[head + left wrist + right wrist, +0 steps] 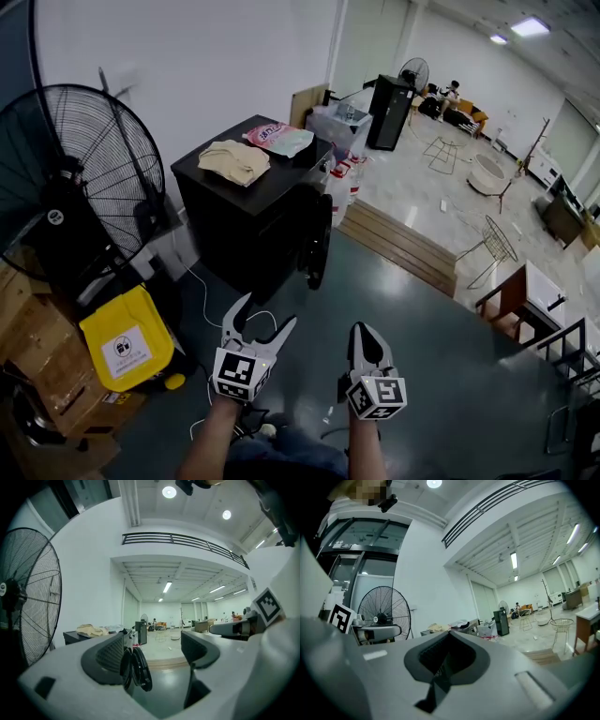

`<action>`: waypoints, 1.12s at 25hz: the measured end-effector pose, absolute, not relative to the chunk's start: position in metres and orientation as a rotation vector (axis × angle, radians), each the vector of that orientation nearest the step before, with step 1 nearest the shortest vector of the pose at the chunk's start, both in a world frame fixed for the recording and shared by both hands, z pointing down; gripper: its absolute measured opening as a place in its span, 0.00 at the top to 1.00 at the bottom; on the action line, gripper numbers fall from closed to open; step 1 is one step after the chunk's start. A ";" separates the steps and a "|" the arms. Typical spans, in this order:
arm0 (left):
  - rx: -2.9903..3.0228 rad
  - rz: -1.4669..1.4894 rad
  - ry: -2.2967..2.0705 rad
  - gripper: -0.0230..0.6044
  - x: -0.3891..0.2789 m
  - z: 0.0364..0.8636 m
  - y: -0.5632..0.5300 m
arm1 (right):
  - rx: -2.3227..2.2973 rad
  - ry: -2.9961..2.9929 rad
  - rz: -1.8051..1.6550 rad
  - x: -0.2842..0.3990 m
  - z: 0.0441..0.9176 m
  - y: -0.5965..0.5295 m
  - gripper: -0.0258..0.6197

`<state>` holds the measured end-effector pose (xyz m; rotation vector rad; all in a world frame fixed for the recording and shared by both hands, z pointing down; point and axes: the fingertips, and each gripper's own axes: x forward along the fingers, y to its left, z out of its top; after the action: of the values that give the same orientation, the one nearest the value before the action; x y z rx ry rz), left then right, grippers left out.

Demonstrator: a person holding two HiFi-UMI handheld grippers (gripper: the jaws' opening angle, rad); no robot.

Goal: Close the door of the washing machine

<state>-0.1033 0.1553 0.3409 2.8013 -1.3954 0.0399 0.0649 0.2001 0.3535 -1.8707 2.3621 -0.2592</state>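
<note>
Find the door (319, 240) hanging open off the washer (246, 211), ahead of both tongs and well apart from them. Note the left tongs (269, 311) spread wide with nothing held (in the left gripper view merely lined up with the door's rim, not touching it). Note the right tongs (364, 330) pressed together, empty, just right of the left pair.

To close well, probably bring the left tongs up to the door's outer face near its free edge. Push flat rather than pinch, swing steadily toward the opening, then press until latched. Mind the cable (199, 286) on the floor (422, 309) ahead of the left tongs.

Count one washer, one door, two tongs. Count also one cloth (234, 159) and one pink pack (279, 138) on the washer's top, beyond the tongs. Add one yellow bin (127, 339) left of the left tongs. Add two fans: a big fan (80, 178) far left, a small fan (413, 73) far ahead.
</note>
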 end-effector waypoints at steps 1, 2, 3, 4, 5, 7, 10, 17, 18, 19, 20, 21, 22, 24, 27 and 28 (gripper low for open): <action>2.802 0.038 -1.389 0.37 -0.103 0.343 0.151 | -1.879 2.352 -0.263 0.067 0.357 0.198 0.94; 2.802 0.036 -1.384 0.37 -0.102 0.345 0.147 | -1.888 2.343 -0.268 0.069 0.360 0.196 0.94; 2.802 0.036 -1.378 0.37 -0.101 0.347 0.142 | -1.898 2.335 -0.276 0.072 0.363 0.193 0.94; 2.800 0.038 -1.374 0.37 -0.100 0.349 0.136 | -1.907 2.329 -0.285 0.075 0.367 0.189 0.94; 2.798 0.040 -1.369 0.37 -0.098 0.351 0.130 | -1.917 2.323 -0.294 0.078 0.370 0.185 0.94; 2.795 0.045 -1.357 0.37 -0.092 0.357 0.118 | -1.935 2.308 -0.307 0.087 0.376 0.175 0.94; 2.794 0.064 -1.341 0.37 -0.080 0.367 0.092 | -1.945 2.300 -0.322 0.099 0.386 0.149 0.94; 2.738 0.100 -1.413 0.37 -0.047 0.393 -0.006 | -1.885 2.338 -0.343 0.142 0.410 0.044 0.94; 2.717 0.096 -1.440 0.37 -0.042 0.396 -0.022 | -1.867 2.354 -0.341 0.150 0.411 0.024 0.94; 2.694 0.093 -1.465 0.37 -0.037 0.400 -0.038 | -1.848 2.373 -0.338 0.157 0.410 0.004 0.94; 2.673 0.095 -1.487 0.37 -0.031 0.403 -0.055 | -1.827 2.395 -0.333 0.164 0.409 -0.017 0.94; 2.655 0.101 -1.506 0.37 -0.025 0.405 -0.071 | -1.806 2.420 -0.330 0.170 0.408 -0.038 0.94; 2.637 0.109 -1.524 0.37 -0.019 0.408 -0.087 | -1.784 2.445 -0.330 0.176 0.408 -0.059 0.94; 2.601 0.121 -1.560 0.37 -0.009 0.412 -0.118 | -1.741 2.491 -0.346 0.186 0.409 -0.097 0.94; 2.546 0.127 -1.615 0.37 0.000 0.418 -0.154 | -1.678 2.549 -0.379 0.198 0.413 -0.147 0.94; 2.528 0.128 -1.630 0.37 0.002 0.420 -0.162 | -1.654 2.568 -0.388 0.200 0.415 -0.160 0.94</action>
<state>0.0024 -0.1621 0.4204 2.5283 -1.6305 0.1281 0.1998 -0.1599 0.4151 -1.6540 2.5681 -0.3880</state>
